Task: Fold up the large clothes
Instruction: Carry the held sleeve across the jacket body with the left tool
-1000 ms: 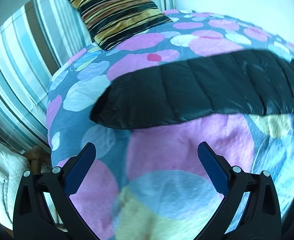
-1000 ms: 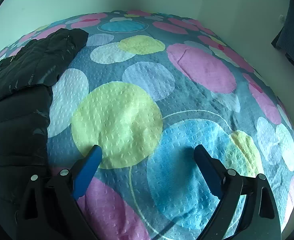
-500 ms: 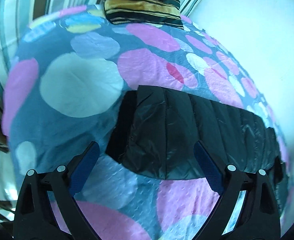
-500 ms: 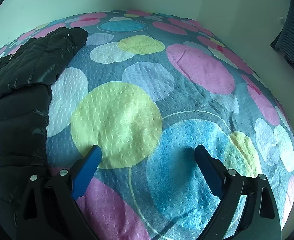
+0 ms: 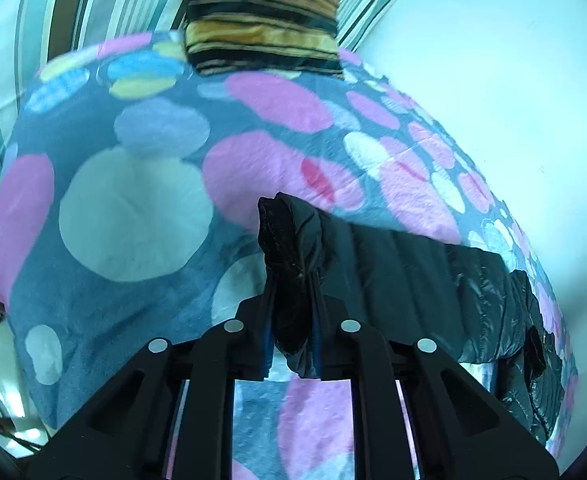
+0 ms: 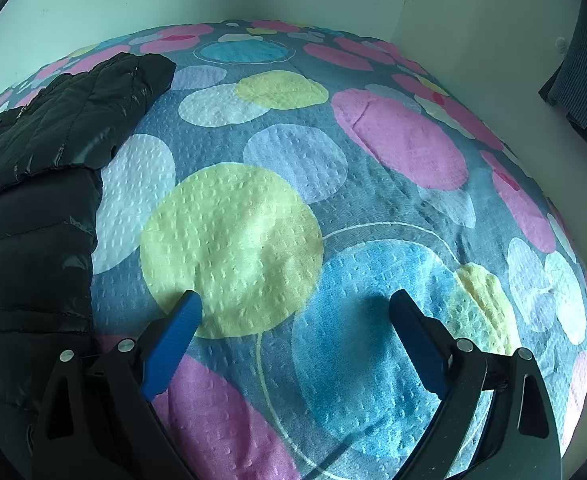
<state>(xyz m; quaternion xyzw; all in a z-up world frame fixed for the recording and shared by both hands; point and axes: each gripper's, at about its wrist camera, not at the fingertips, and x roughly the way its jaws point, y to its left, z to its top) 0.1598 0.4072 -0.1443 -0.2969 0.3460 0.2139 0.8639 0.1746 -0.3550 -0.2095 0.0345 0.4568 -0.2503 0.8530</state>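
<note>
Spread over the bed, a circle-patterned bedspread (image 6: 277, 208) carries one black quilted puffer jacket (image 5: 433, 280), which lies along the side away from the single striped pillow (image 5: 261, 12) at the head. The left gripper (image 5: 291, 312) is clamped on a bunched end of the jacket, while the right gripper (image 6: 293, 320) hangs with jaws apart over bare bedspread beside the jacket. The jacket looks light, soft and slick, so a grip on bunched hem or cuff seems likelier to hold than one on smooth shell.

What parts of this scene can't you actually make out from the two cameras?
- Black jacket: in the left wrist view, the pinched corner's inner part is hidden inside the left gripper.
- Same jacket: cut off by the right wrist view's left edge.
- Striped pillow: blurred, top cut off.
- Right gripper: open, over the bedspread; contact unclear.
</note>
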